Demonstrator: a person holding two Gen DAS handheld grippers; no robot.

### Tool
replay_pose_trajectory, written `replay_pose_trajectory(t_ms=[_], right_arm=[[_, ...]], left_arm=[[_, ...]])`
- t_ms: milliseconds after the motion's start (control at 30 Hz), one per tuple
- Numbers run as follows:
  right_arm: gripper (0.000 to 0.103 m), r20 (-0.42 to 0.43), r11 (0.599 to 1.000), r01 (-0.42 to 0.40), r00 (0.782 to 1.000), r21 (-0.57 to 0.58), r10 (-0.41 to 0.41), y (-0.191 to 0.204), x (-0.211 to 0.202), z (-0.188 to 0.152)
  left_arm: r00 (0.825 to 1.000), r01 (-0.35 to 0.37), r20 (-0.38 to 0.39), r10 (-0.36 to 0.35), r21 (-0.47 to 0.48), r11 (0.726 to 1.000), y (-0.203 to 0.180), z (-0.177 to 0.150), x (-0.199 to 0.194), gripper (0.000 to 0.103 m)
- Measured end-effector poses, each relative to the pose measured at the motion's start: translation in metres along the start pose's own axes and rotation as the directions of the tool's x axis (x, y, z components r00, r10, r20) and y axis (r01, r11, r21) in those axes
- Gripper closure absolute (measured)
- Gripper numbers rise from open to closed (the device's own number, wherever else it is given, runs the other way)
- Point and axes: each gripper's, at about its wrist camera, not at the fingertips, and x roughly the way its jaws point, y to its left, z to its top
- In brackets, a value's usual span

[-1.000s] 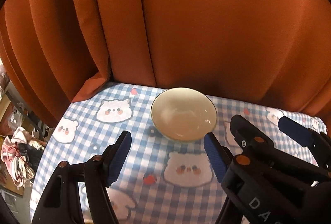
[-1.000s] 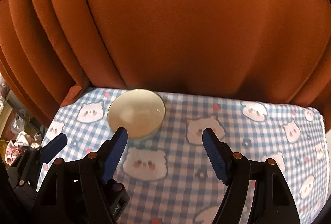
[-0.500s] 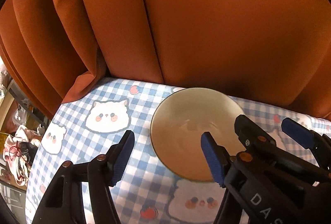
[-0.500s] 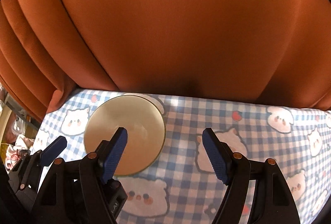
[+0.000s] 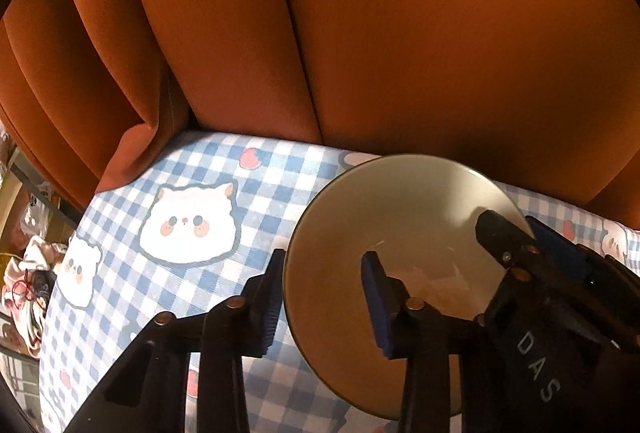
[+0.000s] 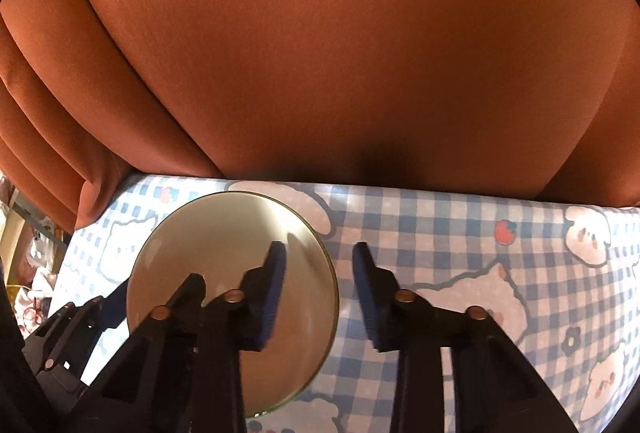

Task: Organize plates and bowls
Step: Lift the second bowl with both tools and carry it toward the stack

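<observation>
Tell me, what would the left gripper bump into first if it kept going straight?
Most likely the bowl. The left gripper is closing astride its left rim, one finger outside, one inside, so the rim lies straight ahead.

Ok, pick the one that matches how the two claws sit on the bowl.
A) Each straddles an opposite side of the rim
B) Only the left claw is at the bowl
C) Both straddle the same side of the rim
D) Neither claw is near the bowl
A: the left claw straddles one side of the bowl, the right claw the opposite side, both closing.
</observation>
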Motion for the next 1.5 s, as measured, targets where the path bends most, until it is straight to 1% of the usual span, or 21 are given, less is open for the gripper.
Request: replay_pose_trajectory(t_ms=[67, 133, 233, 433, 700, 1033, 1233, 1500], right_arm=[[0.079, -0.008, 1.000, -0.008, 1.000, -0.006, 0.008, 0.001, 0.004, 0.000], [0.081, -0.004, 1.000, -0.004, 1.000, -0.015, 0.004, 0.002, 0.006, 0.000], [0.081, 0.006, 0.999, -0.007, 1.000, -0.033, 0.007, 0.002, 0.004, -0.001], [0.081, 0.000, 1.000, 0.006, 1.000, -0.023, -0.006, 0.002, -0.001, -0.002], [0.081, 0.000, 1.000, 0.017, 1.000, -0.017, -0.017, 0.000, -0.016, -0.003], [0.081, 0.038, 0.999, 0.035, 0.999, -0.004, -0.035, 0.006, -0.053, 0.000], [0.081, 0.042, 0.999, 0.041, 0.998, 0.011, -0.041, 0.015, -0.074, -0.005], [0.081, 0.076, 0.996, 0.082, 0.994, 0.026, -0.084, 0.033, -0.115, -0.013]], left_arm=[[1.000, 0.002, -0.007, -0.002, -0.005, 1.000, 0.000, 0.000, 0.002, 0.073], [1.000, 0.003, -0.014, -0.003, -0.005, 1.000, -0.001, -0.001, 0.002, 0.074], [1.000, -0.009, -0.007, 0.009, 0.007, 1.000, -0.002, -0.002, 0.002, 0.076], [1.000, 0.009, -0.025, -0.009, 0.005, 1.000, -0.002, -0.004, 0.000, 0.076], [1.000, 0.019, -0.012, -0.019, 0.012, 1.000, -0.005, -0.007, -0.018, 0.076], [0.999, 0.038, 0.027, -0.039, 0.031, 0.999, -0.002, -0.003, -0.051, 0.076], [0.998, 0.040, 0.044, -0.042, 0.042, 0.998, 0.006, -0.006, -0.071, 0.076], [0.993, 0.091, 0.076, -0.095, 0.059, 0.994, 0.021, -0.011, -0.105, 0.076]])
